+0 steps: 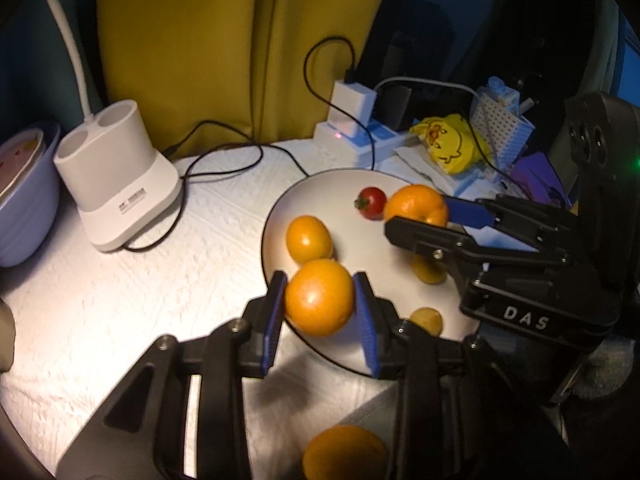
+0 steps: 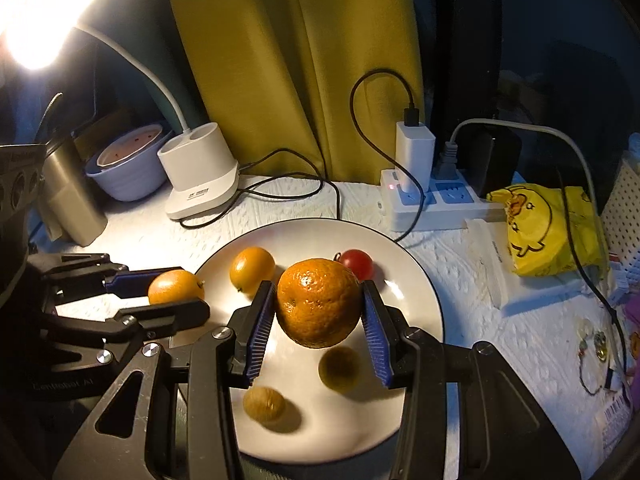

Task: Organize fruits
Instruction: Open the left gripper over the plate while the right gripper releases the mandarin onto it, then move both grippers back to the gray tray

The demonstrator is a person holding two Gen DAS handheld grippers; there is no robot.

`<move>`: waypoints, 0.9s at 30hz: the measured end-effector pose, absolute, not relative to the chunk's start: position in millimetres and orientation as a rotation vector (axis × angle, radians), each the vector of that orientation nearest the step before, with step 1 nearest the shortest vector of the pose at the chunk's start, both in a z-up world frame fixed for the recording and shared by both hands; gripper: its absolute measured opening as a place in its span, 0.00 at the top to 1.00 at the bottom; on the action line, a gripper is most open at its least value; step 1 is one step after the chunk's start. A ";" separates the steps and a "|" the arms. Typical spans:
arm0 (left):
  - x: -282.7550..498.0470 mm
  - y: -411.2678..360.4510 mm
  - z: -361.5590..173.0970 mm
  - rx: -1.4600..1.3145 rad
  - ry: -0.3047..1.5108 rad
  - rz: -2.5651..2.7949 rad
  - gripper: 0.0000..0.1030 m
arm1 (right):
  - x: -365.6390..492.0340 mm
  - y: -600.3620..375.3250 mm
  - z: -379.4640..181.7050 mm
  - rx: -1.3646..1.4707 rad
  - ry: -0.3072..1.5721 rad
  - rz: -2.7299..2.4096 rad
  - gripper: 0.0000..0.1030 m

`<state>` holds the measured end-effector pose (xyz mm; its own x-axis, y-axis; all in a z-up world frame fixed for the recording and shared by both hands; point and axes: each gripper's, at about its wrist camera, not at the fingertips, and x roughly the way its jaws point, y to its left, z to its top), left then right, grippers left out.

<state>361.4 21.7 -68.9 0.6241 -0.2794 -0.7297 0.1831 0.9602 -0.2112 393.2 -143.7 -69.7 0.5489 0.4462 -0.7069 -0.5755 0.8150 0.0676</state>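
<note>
Each gripper (left [image 1: 320, 304], right [image 2: 318, 310]) clamps one orange; plate [image 2: 416, 280] holds four fruits.

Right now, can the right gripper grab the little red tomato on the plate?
Probably not yet. The right gripper is already shut on a big orange, so its jaws are full. The tomato sits just behind that orange on the plate, otherwise unblocked.

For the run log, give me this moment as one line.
left gripper: holds orange | right gripper: holds tangerine | both over plate
</note>
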 end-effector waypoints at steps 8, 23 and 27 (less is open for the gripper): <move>373.6 24.2 -74.8 -0.146 0.872 -0.282 0.66 | 411.3 -128.4 -81.6 -0.164 0.808 0.617 0.56; 368.6 26.5 -67.5 -0.140 0.848 -0.259 0.66 | 425.4 -118.1 -80.6 -0.150 0.805 0.609 0.55; 361.3 27.5 -60.1 -0.139 0.832 -0.249 0.65 | 419.7 -123.6 -71.0 -0.145 0.785 0.597 0.55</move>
<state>361.3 27.5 -60.1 0.6467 -0.2721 -0.7125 0.1638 0.9620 -0.2186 419.7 -123.6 -71.0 0.5528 0.4504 -0.7011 -0.5548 0.8267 0.0936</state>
